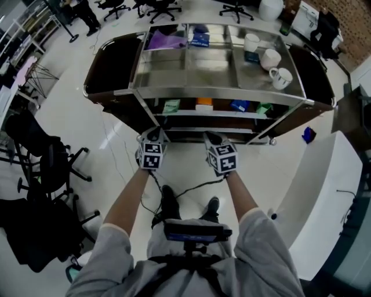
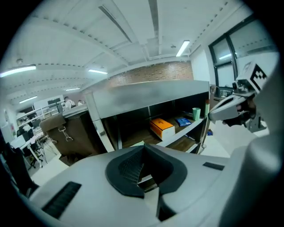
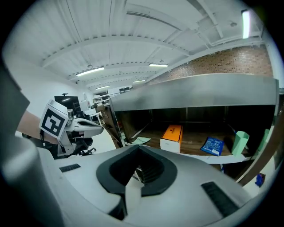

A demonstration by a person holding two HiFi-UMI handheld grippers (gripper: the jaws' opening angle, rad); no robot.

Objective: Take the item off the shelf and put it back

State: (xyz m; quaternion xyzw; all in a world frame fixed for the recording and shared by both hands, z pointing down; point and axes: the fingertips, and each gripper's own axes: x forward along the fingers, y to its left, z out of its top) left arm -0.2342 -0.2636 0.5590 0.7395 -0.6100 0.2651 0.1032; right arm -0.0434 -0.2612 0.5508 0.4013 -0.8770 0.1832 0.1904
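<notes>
Shelf (image 1: 220, 114) carries orange box (image 3: 172, 135); we hold left gripper (image 1: 155, 139), right gripper (image 1: 213, 141) before it, both closed, empty.

3 white mugs (image 1: 270, 58) at 1 o'clock, purple bag (image 1: 165, 40) at 12. Black office chair (image 1: 46, 168) at 9, another chair (image 1: 113, 7) at 11. Small blue object (image 1: 308, 134) on floor at 3, white counter (image 1: 330, 191) at 4.

Print on the blue packet (image 3: 213, 146) is illegible.
</notes>
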